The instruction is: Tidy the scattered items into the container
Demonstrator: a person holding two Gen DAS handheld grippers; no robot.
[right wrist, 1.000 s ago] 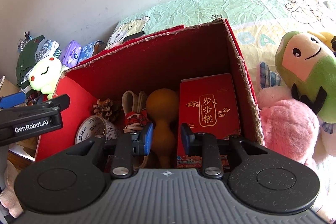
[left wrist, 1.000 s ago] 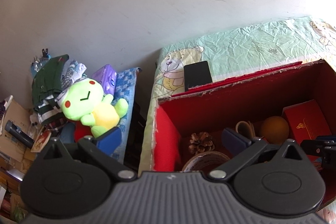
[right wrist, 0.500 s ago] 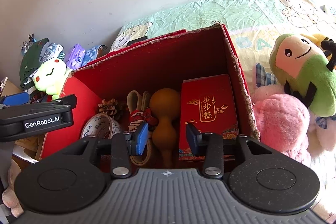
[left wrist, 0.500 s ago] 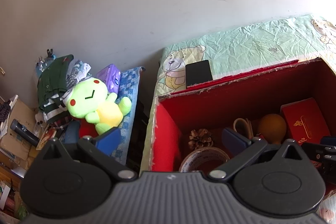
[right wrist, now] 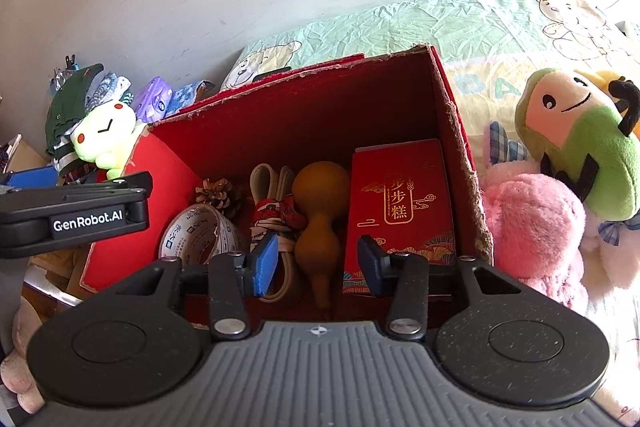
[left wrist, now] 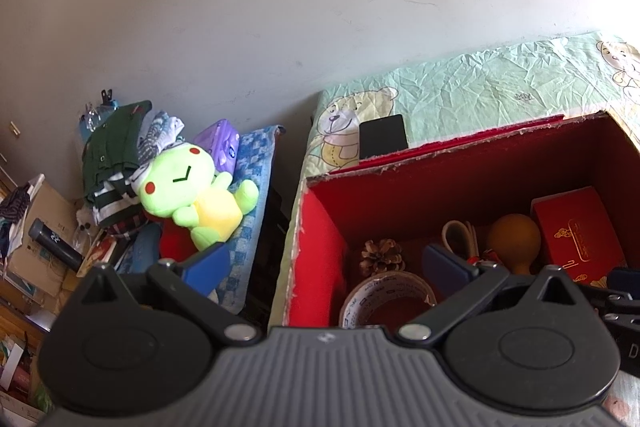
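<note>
Because the right gripper point(right wrist: 316, 263) hangs over the near edge of the red box point(right wrist: 460, 131) with its jaws opening and nothing pressed between the pads, I judge a drop-off step: the gourd point(right wrist: 318, 211) lies on the box floor directly below the gap. Beside it in the box: red packet point(right wrist: 400, 203) against the right wall, tape roll point(right wrist: 200, 231), pine cone point(right wrist: 214, 191), coiled strap point(right wrist: 268, 183). Left gripper point(left wrist: 320, 263) is spread wide and empty, straddling the box's left wall, probably just waiting. Pink plush point(right wrist: 532, 227) and green-and-pink plush point(right wrist: 580, 147) sit outside on the bed, right of the box; whether these are next, I cannot tell.
</note>
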